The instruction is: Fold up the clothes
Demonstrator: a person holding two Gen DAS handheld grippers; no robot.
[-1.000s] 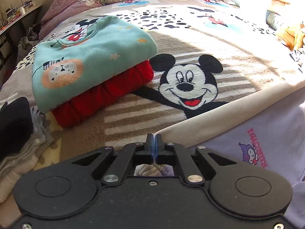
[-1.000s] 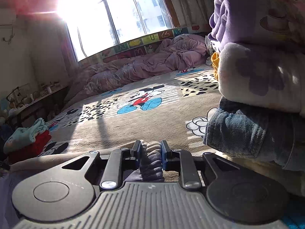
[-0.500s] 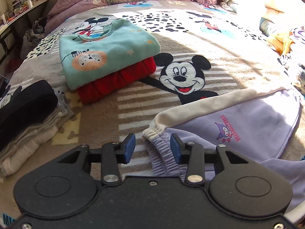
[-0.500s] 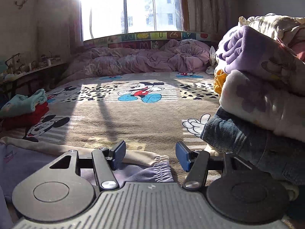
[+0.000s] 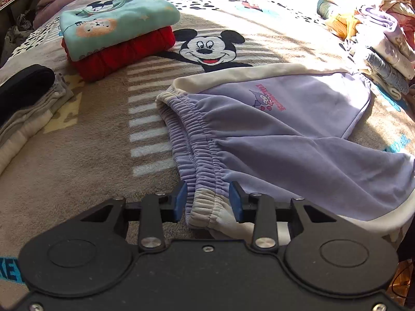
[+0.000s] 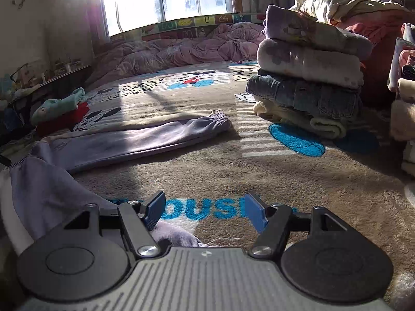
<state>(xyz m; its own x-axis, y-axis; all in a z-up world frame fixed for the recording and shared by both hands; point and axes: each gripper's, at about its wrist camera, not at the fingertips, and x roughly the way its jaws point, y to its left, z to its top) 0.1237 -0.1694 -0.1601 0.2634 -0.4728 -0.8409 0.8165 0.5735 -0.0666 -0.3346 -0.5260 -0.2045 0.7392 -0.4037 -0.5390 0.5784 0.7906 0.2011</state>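
Note:
Lavender sweatpants with cream side stripes and a small cartoon print lie on the Mickey Mouse blanket. Their gathered waistband runs toward my left gripper, which is open with the waistband's near end lying between its blue pads, not clamped. In the right wrist view the pants stretch across the bed with a cuffed leg end at the middle. My right gripper is open and empty above the blanket, with a fold of lavender cloth just below its left finger.
A folded teal sweatshirt on a red garment sits at the far left. Folded black and grey clothes lie at the left edge. A tall stack of folded clothes with jeans stands at the right. A pink duvet lies under the window.
Both grippers opened and let go of the sweatpants, then drew back toward me. The pants now lie flat on the blanket.

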